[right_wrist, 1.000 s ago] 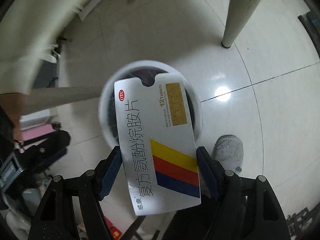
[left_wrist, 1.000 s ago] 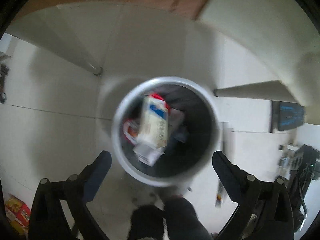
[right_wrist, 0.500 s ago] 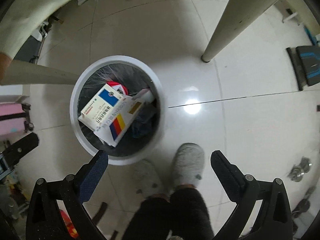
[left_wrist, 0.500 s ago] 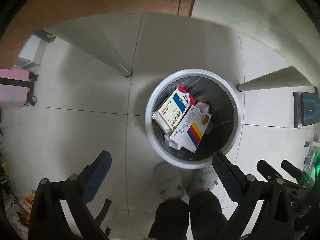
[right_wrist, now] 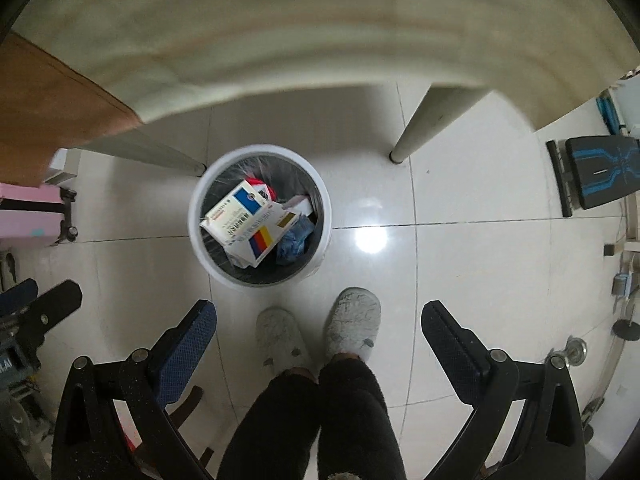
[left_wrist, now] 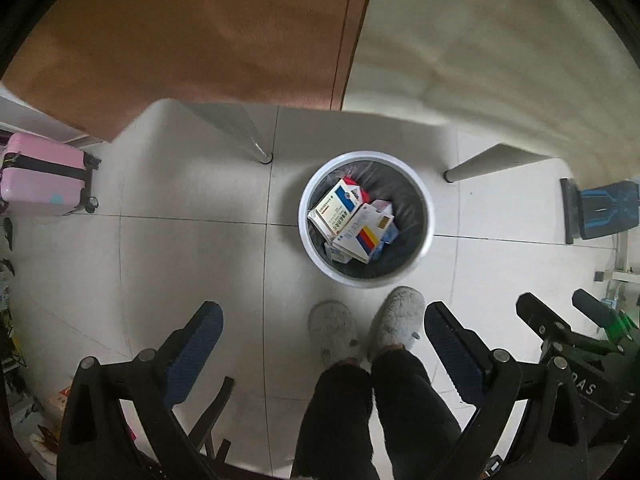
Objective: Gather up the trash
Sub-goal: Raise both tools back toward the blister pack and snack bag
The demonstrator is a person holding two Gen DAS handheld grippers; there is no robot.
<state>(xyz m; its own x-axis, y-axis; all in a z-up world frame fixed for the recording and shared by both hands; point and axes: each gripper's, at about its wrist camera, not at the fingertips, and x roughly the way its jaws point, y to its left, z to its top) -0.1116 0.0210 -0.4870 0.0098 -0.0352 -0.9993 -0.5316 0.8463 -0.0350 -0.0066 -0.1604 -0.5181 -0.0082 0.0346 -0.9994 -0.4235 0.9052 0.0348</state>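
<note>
- Trash: medicine cartons lie piled in a round white bin [left_wrist: 424,256] lined with a dark bag, on the floor at 12 o'clock from the person's feet. On top, a white box with a blue patch [left_wrist: 338,208] overlaps a white box with yellow, red and blue stripes [left_wrist: 362,232]; some crumpled blue material [right_wrist: 294,238] sits at the pile's 3 o'clock side.
- Left gripper [left_wrist: 322,338]: fingers spread wide, holding nothing, high above the floor.
- Right gripper [right_wrist: 318,330]: likewise spread wide and empty; its neighbour's black frame shows at 9 o'clock.
- Floor [right_wrist: 460,272]: glossy pale tiles with dark grout lines and a bright light reflection just beside the bin at 3 o'clock.
- Two grey fluffy slippers [left_wrist: 396,322] stand just beside the bin at 6 o'clock, under dark trouser legs.
- A cream tabletop [right_wrist: 320,28] fills 12 o'clock, its pale legs [right_wrist: 424,124] flanking the bin; a brown surface [left_wrist: 192,32] adjoins it.
- A pink suitcase [left_wrist: 42,180] stands at 9 o'clock; a black-and-blue panel [right_wrist: 596,176] at 3 o'clock.
</note>
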